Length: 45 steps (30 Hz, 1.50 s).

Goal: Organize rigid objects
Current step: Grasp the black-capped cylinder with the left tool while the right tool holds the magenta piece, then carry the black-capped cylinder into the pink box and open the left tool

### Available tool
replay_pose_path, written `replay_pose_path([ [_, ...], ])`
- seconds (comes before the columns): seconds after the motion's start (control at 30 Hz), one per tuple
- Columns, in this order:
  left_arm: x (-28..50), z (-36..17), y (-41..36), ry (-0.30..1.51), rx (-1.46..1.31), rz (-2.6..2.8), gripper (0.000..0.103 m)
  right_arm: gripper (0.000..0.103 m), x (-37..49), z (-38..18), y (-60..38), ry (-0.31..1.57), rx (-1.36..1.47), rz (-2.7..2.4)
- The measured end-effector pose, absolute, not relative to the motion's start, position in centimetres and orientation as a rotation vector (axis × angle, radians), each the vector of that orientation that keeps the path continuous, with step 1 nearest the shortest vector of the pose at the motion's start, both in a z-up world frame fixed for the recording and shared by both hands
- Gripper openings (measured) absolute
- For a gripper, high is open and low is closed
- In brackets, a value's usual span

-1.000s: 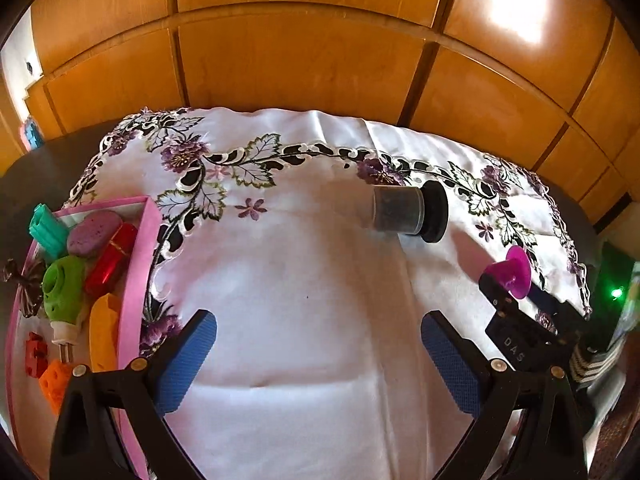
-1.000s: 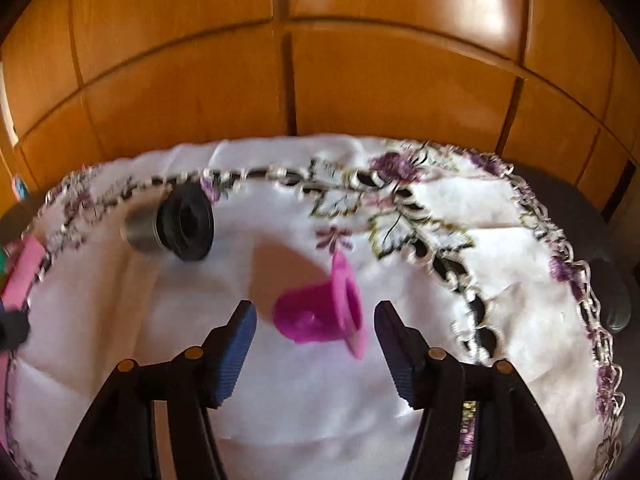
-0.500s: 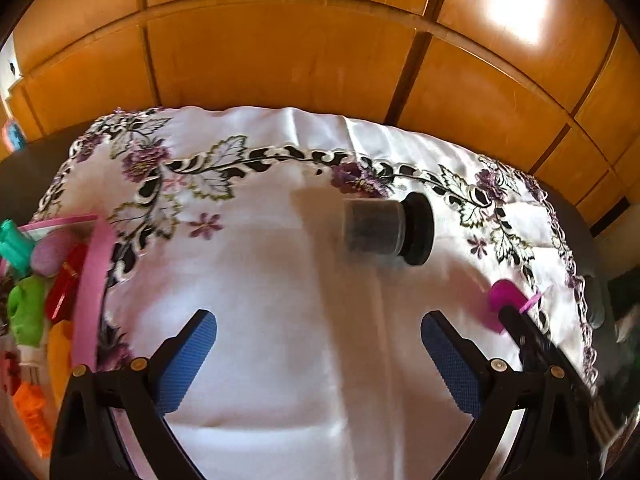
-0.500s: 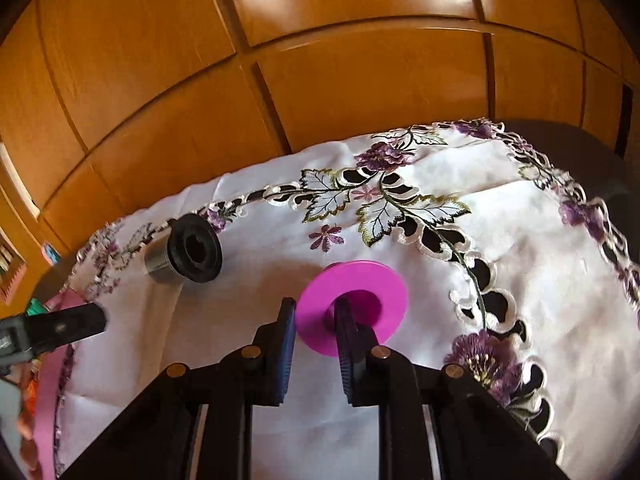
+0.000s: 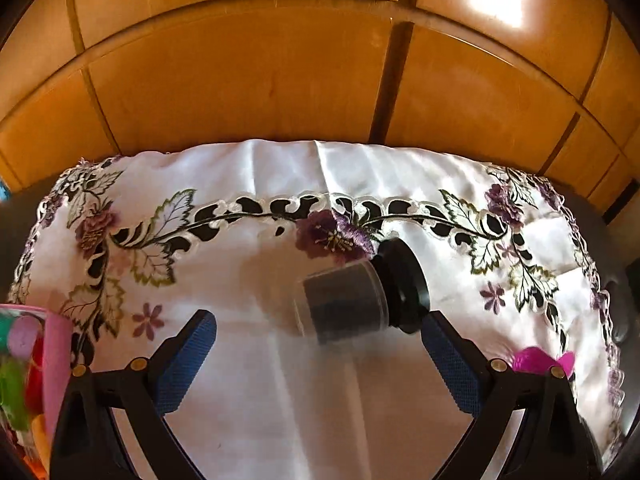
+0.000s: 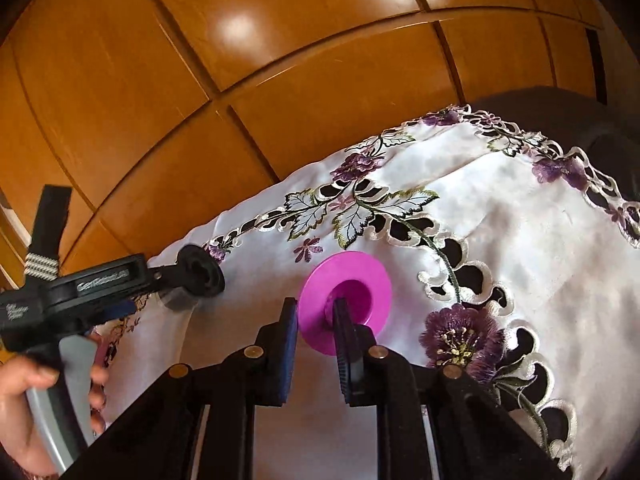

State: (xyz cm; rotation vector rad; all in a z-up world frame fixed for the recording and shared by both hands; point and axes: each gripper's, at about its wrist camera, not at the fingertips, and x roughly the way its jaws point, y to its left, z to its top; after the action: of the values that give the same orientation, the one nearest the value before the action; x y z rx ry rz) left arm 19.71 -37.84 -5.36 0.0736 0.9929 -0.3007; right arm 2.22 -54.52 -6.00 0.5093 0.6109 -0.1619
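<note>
From your left wrist view, the left gripper [image 5: 318, 354] stands wide apart, its two fingers faced with blue, cross-hatched rubber pads [image 5: 184, 362] on black plastic arms with brass rivets. Ahead of it a jar [image 5: 344, 306] lies on its side on the cloth [image 5: 256, 400]: a clear, smooth cylinder with dark contents and a broad black round cap turned to the right. The jar sits just beyond the pads and nearer the right-hand one, whose tip is close by the cap; nothing is between the pads. The cloth is glossy white satin, creased, with cut-out embroidery of purple flowers and green-edged leaves. At the left edge you see the pink rim of a tray [image 5: 58, 364] with blurred, bright plastic pieces in it. Low on the right a magenta shape [image 5: 536, 358] peeks from behind the finger. Behind the table stand polished wooden panels [image 5: 248, 80]

From your right wrist view, the right gripper [image 6: 316, 320] is narrow, clamped on the stem of the spool [image 6: 346, 302], a matte magenta plastic piece with a flat round flange facing away from you and a hollow centre. It appears held above the cloth [image 6: 520, 248]. To the left, your left gripper [image 6: 116, 298] reaches the jar [image 6: 198, 276], whose ribbed black cap faces you
</note>
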Motion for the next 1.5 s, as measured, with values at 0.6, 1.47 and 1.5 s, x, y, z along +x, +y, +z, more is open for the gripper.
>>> replay_pose_path([
  [0.6, 21.9, -6.1, -38.3, 1.023, -0.034, -0.304, 0.086, 0.018, 2.4, -6.2, -53.9, 0.621, 0.472, -0.162],
  [1.47, 10.6, -1.0, -28.1, 0.938, -0.050, -0.446, 0.069, 0.014, 2.2, -5.7, -52.7, 0.614, 0.397, -0.163],
  [1.5, 10.2, -0.6, -27.6, 0.932, -0.048, -0.449, 0.069, 0.014, 2.2, -5.7, -52.5, 0.615, 0.387, -0.158],
])
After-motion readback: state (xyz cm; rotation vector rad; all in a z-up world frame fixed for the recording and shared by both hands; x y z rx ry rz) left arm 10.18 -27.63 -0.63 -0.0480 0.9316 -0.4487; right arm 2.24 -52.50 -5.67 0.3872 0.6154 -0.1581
